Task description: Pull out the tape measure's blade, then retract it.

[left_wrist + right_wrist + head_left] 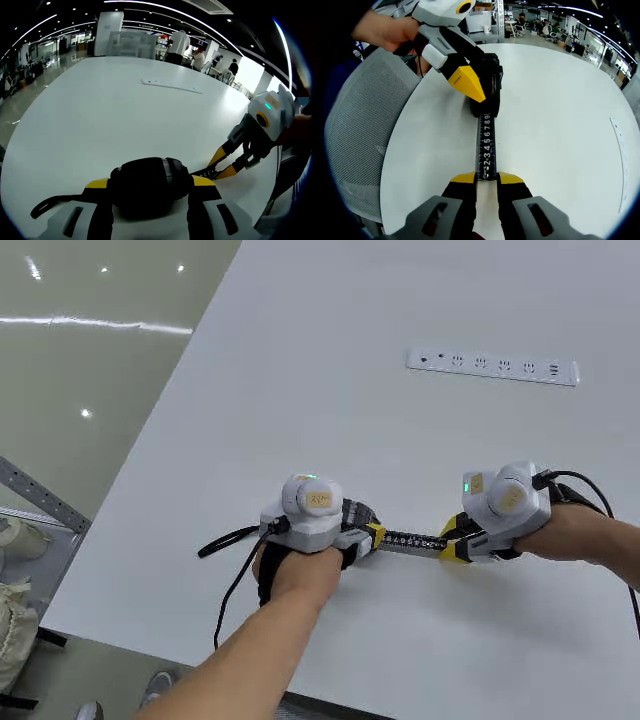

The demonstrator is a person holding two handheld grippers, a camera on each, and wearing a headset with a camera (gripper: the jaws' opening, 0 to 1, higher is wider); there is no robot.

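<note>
White workbench is carrying the work. We are clamping the black tape measure in the left gripper, jaws pressing its sides, toward the near edge, and pinching the blade in the right gripper. We are judging the pull partly done, a short stretch showing; retracting is waiting. Its tip is hiding between those jaws

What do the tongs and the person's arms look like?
The left tongs and right tongs match: rounded white bodies with a yellow sticker and a green light on top, and black jaws with yellow tips. Black cables trail from both. The person wears black straps, and the forearms are unsleeved.
</note>
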